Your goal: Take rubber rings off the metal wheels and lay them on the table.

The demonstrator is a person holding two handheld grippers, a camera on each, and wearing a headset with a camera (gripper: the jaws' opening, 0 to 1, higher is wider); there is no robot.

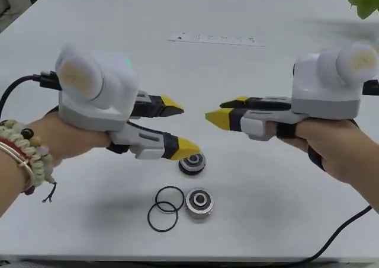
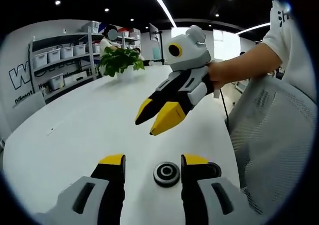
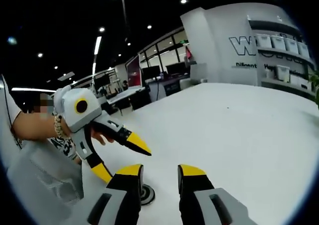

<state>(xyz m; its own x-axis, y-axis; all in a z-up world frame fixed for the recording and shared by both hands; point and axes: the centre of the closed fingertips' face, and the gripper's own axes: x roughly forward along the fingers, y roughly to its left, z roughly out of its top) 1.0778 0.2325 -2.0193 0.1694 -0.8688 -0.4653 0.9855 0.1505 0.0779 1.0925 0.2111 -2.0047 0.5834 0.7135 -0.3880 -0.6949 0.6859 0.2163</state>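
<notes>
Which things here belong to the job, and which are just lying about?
Job: black-ringed metal wheel; bare silver metal wheel; two loose black rubber rings.
Lying about: white printed strip; green leafy plant.

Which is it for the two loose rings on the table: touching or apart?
Touching. The head view shows the far ring overlapping the near ring, with their loops crossing just left of the bare wheel.

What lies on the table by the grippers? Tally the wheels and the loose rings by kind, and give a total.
Metal wheels: 2
Loose rubber rings: 2
Total: 4
</notes>
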